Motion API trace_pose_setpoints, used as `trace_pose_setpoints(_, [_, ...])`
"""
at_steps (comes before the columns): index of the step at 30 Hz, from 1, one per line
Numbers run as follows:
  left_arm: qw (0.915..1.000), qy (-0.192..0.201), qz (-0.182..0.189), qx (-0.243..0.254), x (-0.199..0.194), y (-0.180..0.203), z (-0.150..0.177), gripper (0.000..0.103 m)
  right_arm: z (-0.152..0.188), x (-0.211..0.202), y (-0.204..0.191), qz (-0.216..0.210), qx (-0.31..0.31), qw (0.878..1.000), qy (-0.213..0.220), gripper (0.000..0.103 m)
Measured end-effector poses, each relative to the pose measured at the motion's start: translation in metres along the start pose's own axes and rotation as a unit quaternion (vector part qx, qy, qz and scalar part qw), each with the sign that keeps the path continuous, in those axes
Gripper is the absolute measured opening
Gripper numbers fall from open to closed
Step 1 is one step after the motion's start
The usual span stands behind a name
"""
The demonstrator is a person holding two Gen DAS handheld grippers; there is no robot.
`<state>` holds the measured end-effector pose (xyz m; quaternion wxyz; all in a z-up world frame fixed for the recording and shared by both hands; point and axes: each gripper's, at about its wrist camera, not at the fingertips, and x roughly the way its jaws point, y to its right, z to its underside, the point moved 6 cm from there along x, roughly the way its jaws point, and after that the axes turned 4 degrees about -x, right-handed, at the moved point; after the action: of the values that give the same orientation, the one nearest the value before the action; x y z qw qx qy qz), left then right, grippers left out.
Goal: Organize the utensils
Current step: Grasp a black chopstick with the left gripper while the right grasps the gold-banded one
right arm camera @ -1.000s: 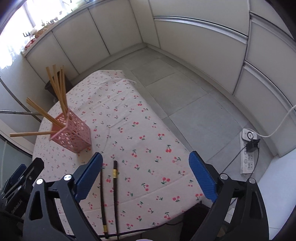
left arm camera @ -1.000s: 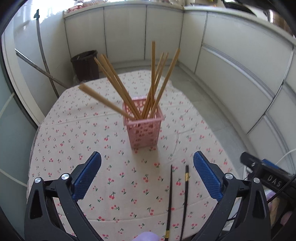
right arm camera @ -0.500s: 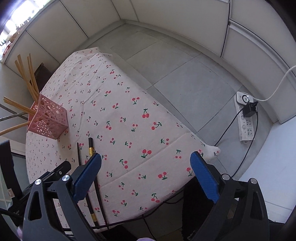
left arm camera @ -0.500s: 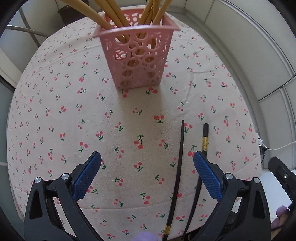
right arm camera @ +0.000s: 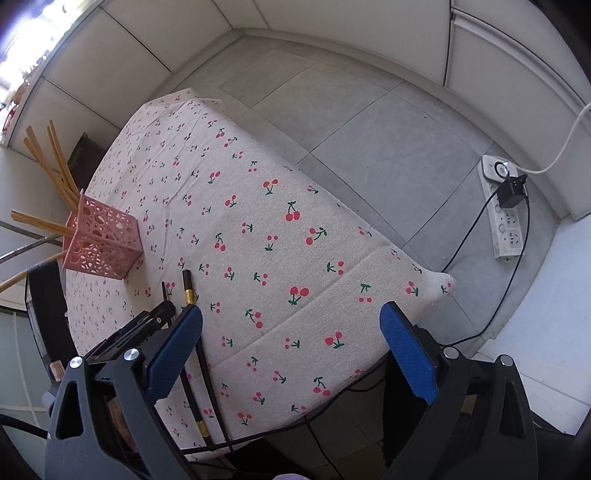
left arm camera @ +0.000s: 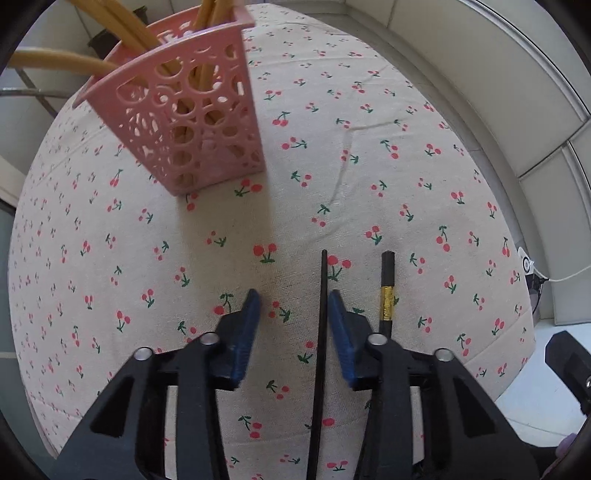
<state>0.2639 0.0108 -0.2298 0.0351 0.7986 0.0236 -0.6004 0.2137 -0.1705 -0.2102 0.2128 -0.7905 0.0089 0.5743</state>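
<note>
The left gripper, half open, straddles one black chopstick on the cherry tablecloth near the pink holder; next, pinch and lift; the right gripper gapes empty.

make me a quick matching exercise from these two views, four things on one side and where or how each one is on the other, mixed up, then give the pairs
Things:
1. wooden chopsticks
2. thin black chopstick
3. gold-banded black chopstick
4. right gripper

Places or states:
A. flat on the tablecloth, just outside the left gripper
B. wide open above the table's edge, holding nothing
C. standing in the pink basket
D. on the tablecloth between the left gripper's half-closed fingers

Pairs: 1-C, 2-D, 3-A, 4-B
</note>
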Motion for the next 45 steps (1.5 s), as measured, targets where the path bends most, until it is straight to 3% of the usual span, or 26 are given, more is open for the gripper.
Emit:
trace_pose_setpoints(2, [0.9999, 0.006, -0.001, 0.008, 0.000, 0.001, 0.001, 0.015, 0.000, 0.001, -0.001, -0.006, 0.001, 1.000, -0.003, 0.094])
trace_pose_setpoints(5, [0.9998, 0.017, 0.008, 0.001, -0.002, -0.002, 0.000, 0.005, 0.000, 0.004, -0.005, -0.007, -0.004, 1.000, -0.004, 0.094])
trace_pose_setpoints(11, [0.9978, 0.054, 0.035, -0.010, -0.028, -0.021, 0.004, 0.003, 0.002, 0.013, -0.011, -0.005, -0.011, 1.000, -0.012, 0.094])
trace_pose_setpoints(19, [0.9859, 0.150, 0.066, -0.032, -0.111, -0.054, 0.022, 0.003, 0.004, 0.043, -0.058, 0.008, -0.060, 0.998, -0.023, 0.094])
trace_pose_setpoints(27, [0.9760, 0.196, 0.077, -0.055, -0.145, -0.085, 0.027, 0.004, 0.013, 0.068, -0.107, 0.059, -0.143, 0.988, -0.007, 0.094])
trace_pose_setpoints(29, [0.9745, 0.202, 0.078, -0.059, -0.152, -0.090, 0.028, 0.004, 0.017, 0.077, -0.111, 0.069, -0.154, 0.986, -0.014, 0.086])
trace_pose_setpoints(31, [0.9733, 0.208, 0.078, -0.059, -0.156, -0.092, 0.027, 0.004, 0.021, 0.082, -0.114, 0.085, -0.169, 0.982, -0.009, 0.068])
trace_pose_setpoints(32, [0.9727, 0.211, 0.077, -0.058, -0.158, -0.092, 0.027, 0.004, 0.022, 0.081, -0.116, 0.092, -0.180, 0.979, -0.003, 0.065])
trace_pose_setpoints(35, [0.9718, 0.216, 0.076, -0.057, -0.160, -0.091, 0.027, 0.004, 0.019, 0.080, -0.119, 0.098, -0.194, 0.976, 0.009, 0.039])
trace_pose_setpoints(37, [0.9715, 0.217, 0.076, -0.057, -0.160, -0.091, 0.027, 0.004, 0.017, 0.079, -0.116, 0.087, -0.187, 0.979, 0.009, 0.015])
trace_pose_setpoints(39, [0.9714, 0.218, 0.075, -0.058, -0.159, -0.091, 0.027, 0.004, 0.013, 0.079, -0.111, 0.071, -0.176, 0.982, 0.008, 0.008])
trace_pose_setpoints(45, [0.9693, 0.226, 0.076, -0.060, -0.162, -0.091, 0.028, 0.004, 0.005, 0.065, -0.104, 0.011, -0.139, 0.990, 0.017, 0.007])
